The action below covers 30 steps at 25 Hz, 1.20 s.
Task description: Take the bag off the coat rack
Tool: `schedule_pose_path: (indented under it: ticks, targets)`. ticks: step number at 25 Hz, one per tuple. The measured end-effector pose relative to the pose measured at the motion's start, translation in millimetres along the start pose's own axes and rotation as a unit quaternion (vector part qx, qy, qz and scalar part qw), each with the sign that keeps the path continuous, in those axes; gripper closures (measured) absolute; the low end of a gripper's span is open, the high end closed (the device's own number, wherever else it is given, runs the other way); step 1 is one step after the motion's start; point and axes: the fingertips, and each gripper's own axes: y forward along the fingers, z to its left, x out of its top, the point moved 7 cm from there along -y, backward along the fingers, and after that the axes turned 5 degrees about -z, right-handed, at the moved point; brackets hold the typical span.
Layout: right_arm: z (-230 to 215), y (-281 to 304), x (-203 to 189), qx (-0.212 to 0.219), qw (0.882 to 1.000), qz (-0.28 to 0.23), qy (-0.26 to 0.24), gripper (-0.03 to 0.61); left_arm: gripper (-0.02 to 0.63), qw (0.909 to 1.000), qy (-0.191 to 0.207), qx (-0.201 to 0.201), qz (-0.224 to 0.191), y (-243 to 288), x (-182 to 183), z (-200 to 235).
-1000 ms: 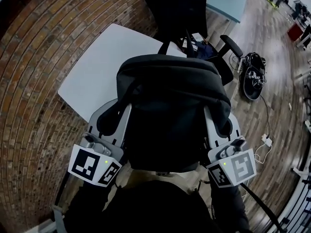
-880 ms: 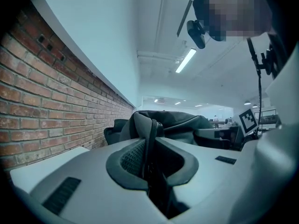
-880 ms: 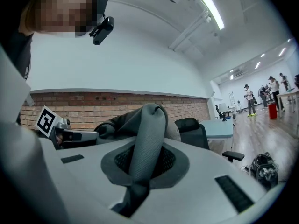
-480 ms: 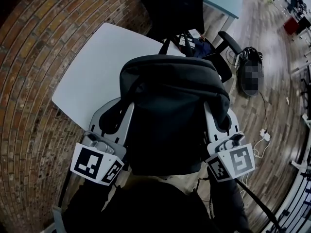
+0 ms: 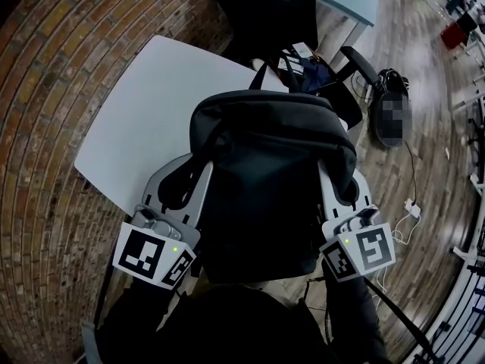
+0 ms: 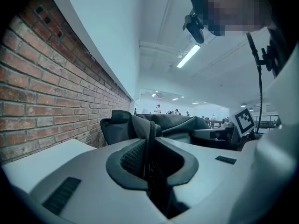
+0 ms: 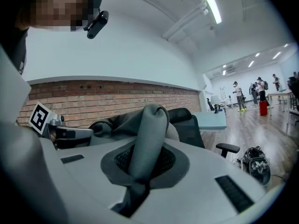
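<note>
**A:** Where's the bag [image 5: 265, 173]?

**B:** It hangs between both grippers, over the worktop's [image 5: 144, 120] near right corner. No coat rack is in view. The left gripper's [image 6: 149, 160] fingers pinch a thin black strap [image 6: 150, 134]. The right gripper's [image 7: 145, 169] fingers are almost closed on a padded grey strap [image 7: 148, 129].

**A:** What's the risk?

**B:** I'd judge the thin black strap could slide out under the weight. That would tip the bag toward the chair [image 5: 265, 14] beyond.
</note>
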Motion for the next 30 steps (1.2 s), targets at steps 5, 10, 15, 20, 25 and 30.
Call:
schedule_pose_path:
  ticks: [5, 10, 15, 20, 25, 30]
  targets:
    - [-11, 14, -10, -0.007, 1.000, 0.013, 0.006, 0.554, 0.555, 0.9999, -0.005, -0.005, 0.010, 17, -9, 9]
    - [-23, 31, -20, -0.014, 0.999, 0.027, 0.012, 0.554, 0.555, 0.9997, -0.012, -0.007, 0.021, 34, -18, 20]
    - [-31, 42, -31, -0.020, 0.999, 0.035, 0.019, 0.554, 0.555, 0.9994, -0.015, -0.008, 0.032, 47, -28, 28]
    - [-41, 53, -42, -0.024, 0.998, 0.049, 0.029, 0.554, 0.555, 0.9988, -0.020, -0.010, 0.044, 60, -38, 36]
    - [-49, 66, -53, -0.027, 0.997, 0.065, 0.037, 0.554, 0.555, 0.9981, -0.025, -0.012, 0.056, 73, -50, 45]
    - [-55, 75, -62, -0.034, 0.995, 0.079, 0.043, 0.554, 0.555, 0.9970, -0.038, -0.016, 0.066, 83, -59, 52]
